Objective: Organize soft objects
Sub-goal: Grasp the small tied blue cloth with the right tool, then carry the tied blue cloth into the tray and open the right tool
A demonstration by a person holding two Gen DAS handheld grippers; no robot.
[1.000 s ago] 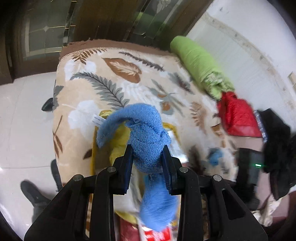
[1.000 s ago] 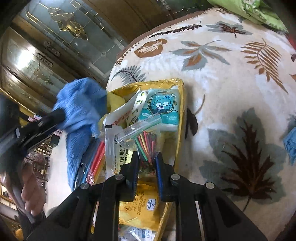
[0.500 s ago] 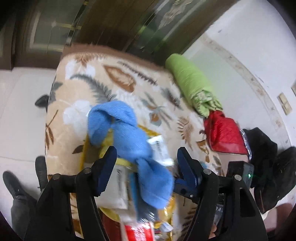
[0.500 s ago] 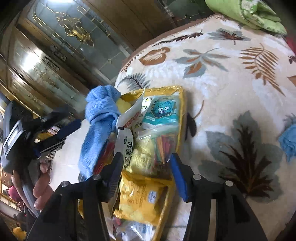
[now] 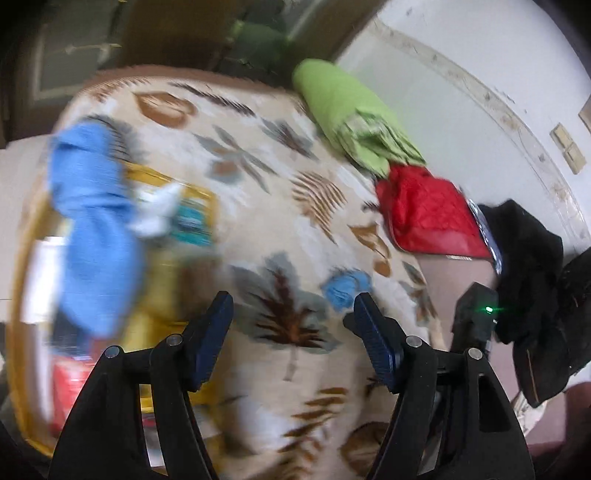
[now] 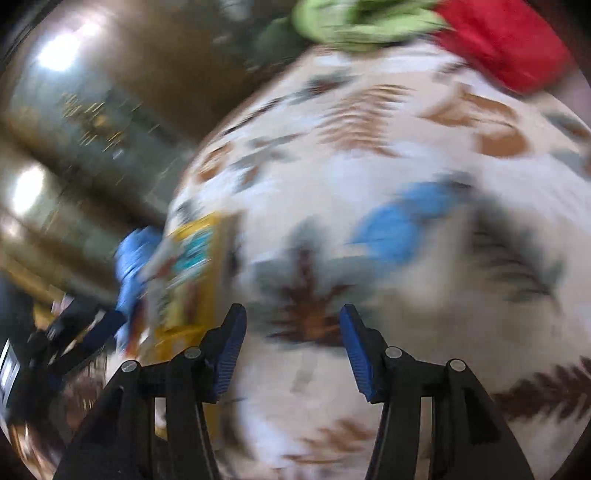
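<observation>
A long blue towel (image 5: 94, 236) lies over the left side of a yellow bag (image 5: 192, 192) full of packets on the leaf-patterned blanket (image 5: 273, 206). It also shows blurred in the right wrist view (image 6: 133, 258), beside the bag (image 6: 195, 280). A small blue cloth (image 5: 345, 286) lies on the blanket just beyond my left gripper (image 5: 291, 321), which is open and empty. In the right wrist view the small cloth (image 6: 399, 225) lies ahead of my right gripper (image 6: 291, 332), also open and empty.
A folded green quilt (image 5: 351, 122), a red padded item (image 5: 428, 214) and black clothing (image 5: 528, 266) line the blanket's far right side by the wall. Green (image 6: 354, 18) and red (image 6: 506, 40) items show at the top of the right view. Wooden glass doors stand behind.
My left gripper opened and let go of the blue towel, which now rests on the bag. My right gripper opened off the packets. Both have swung right toward the small blue cloth.
</observation>
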